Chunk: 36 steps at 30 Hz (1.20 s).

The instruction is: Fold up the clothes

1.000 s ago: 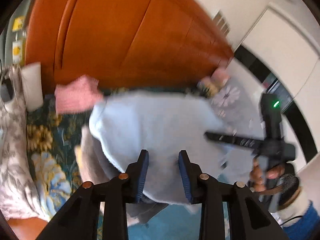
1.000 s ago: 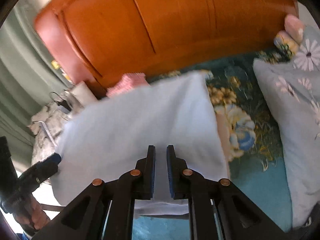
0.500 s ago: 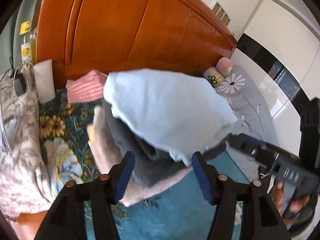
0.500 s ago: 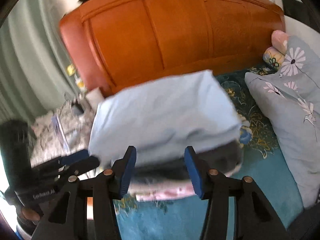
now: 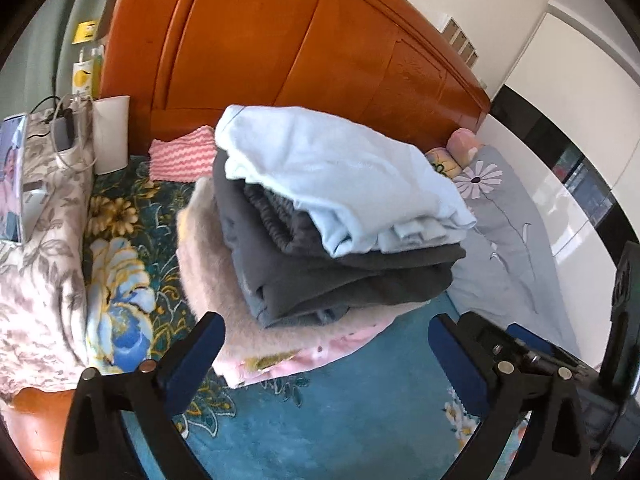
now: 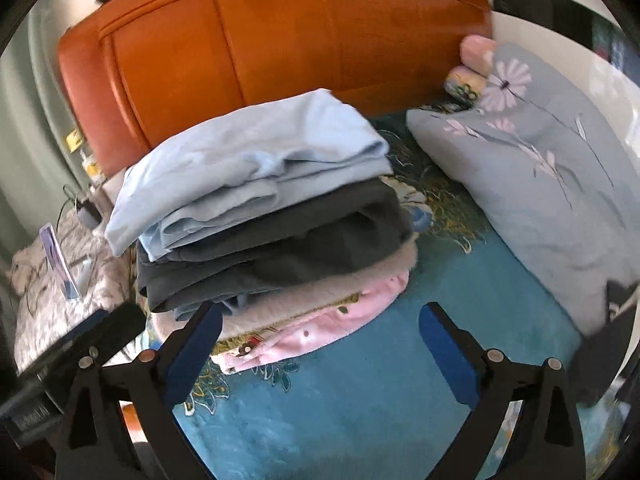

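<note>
A bed with a teal flowered cover and an orange wooden headboard carries a grey flowered pillow and, beside it, a stack of folded clothes. The light blue garment lies on top, over a dark grey one and pink ones. The left gripper and right gripper hang just before the stack, fingers spreading wide with nothing between them.

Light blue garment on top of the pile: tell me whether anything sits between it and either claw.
Nothing visible does. The light blue garment tops the pile, uncovered. The right claw and left claw are both opening, with nothing between their fingers; only bare teal bedspread separates them from the pile.
</note>
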### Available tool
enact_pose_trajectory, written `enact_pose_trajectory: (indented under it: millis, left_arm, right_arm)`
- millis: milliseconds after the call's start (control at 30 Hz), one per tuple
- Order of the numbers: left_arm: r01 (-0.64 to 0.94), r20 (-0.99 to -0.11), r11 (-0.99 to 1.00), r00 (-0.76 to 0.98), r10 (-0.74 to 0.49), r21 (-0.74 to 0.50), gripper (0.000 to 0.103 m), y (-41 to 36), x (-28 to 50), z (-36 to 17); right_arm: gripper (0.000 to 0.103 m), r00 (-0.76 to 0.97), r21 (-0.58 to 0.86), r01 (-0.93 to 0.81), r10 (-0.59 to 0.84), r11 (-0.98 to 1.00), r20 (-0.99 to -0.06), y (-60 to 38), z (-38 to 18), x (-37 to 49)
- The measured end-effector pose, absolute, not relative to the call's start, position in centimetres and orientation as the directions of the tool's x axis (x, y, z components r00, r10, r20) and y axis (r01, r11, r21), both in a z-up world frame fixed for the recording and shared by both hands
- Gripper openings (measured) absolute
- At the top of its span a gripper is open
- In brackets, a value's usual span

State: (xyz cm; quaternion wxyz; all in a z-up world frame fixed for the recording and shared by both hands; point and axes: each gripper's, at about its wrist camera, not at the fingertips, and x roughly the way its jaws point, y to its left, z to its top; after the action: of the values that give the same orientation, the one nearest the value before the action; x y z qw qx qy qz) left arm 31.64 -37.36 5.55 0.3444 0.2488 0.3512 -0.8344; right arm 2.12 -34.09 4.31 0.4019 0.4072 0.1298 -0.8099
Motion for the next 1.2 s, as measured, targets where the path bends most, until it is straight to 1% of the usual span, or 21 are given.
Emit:
enact_pose_trajectory:
  millis: [100, 333, 833, 1200]
  left_arm:
    - [0.76, -0.669, -0.509, -0.625, -0.402, -0.404, 0.103, -37.1, 31.7, 5.1]
    - [0.774, -0.665, -0.488, -0.614, -0.425, -0.403, 0.103, -37.2, 32.0, 4.9]
    - [0.814, -0.678, -0.478, -0.557, -0.48, -0.33, 0.103, -38.0, 32.3, 5.0]
    - [0.816, -0.687, -0.478, -0.55, -0.475, -0.323, 0.103, -39.6, 32.0, 3.7]
  right_arm:
    - [0.099, -0.373, 0.098, 0.743, -0.531, -0.662, -0.761, -33.6, 4.2, 2.2]
    - [0.099, -0.361, 0.105, 0.748, -0.533, -0.656, -0.765, -34.2, 4.1, 2.6]
    - [0.099, -0.374, 0.057, 0.776, -0.531, -0.628, -0.76, -36.0, 4.6, 2.4]
    - [0.099, -0.357, 0.042, 0.792, -0.518, -0.608, -0.777, -37.9, 3.5, 2.1]
